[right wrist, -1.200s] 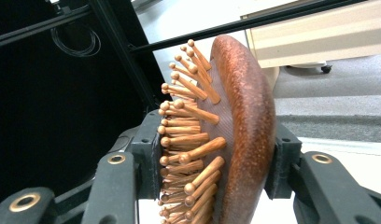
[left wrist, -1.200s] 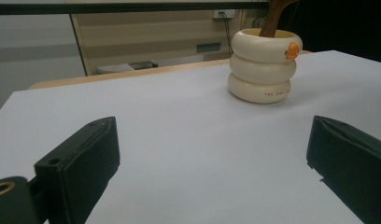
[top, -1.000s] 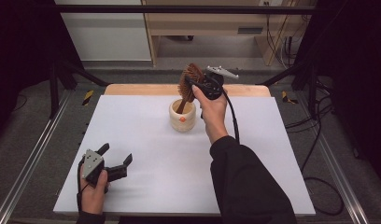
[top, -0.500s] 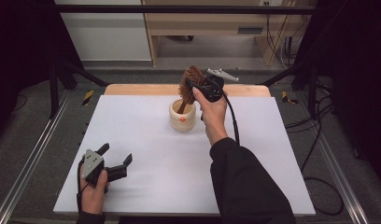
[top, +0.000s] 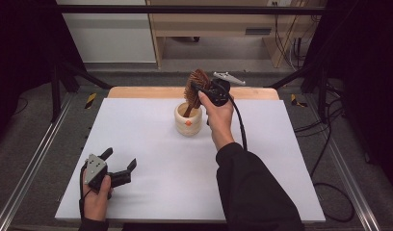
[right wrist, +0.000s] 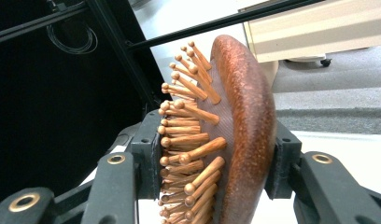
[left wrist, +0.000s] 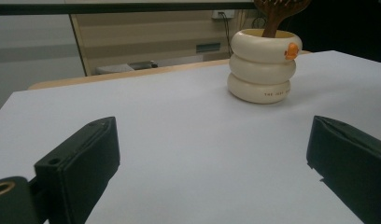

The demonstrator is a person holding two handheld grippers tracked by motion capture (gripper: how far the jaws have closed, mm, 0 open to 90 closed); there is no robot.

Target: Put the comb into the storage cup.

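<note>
A brown wooden hairbrush (top: pixel 195 87) stands with its handle down in a cream ringed cup (top: pixel 189 121) at the back middle of the white table. My right gripper (top: pixel 198 90) is shut on the brush head above the cup. In the right gripper view the pads clamp the brush (right wrist: pixel 235 135), one on its wooden pins and one on its smooth back. My left gripper (top: pixel 120 162) rests low at the front left of the table, open with nothing between its fingers. In the left gripper view the cup (left wrist: pixel 264 66) stands far ahead to the right, with an orange mark on its side.
The white table top (top: pixel 137 134) has a wooden strip (top: pixel 151 92) along its far edge. Metal frame rails (top: pixel 35 159) run along both sides. A pale wooden cabinet (top: pixel 209 24) stands on the floor behind the table.
</note>
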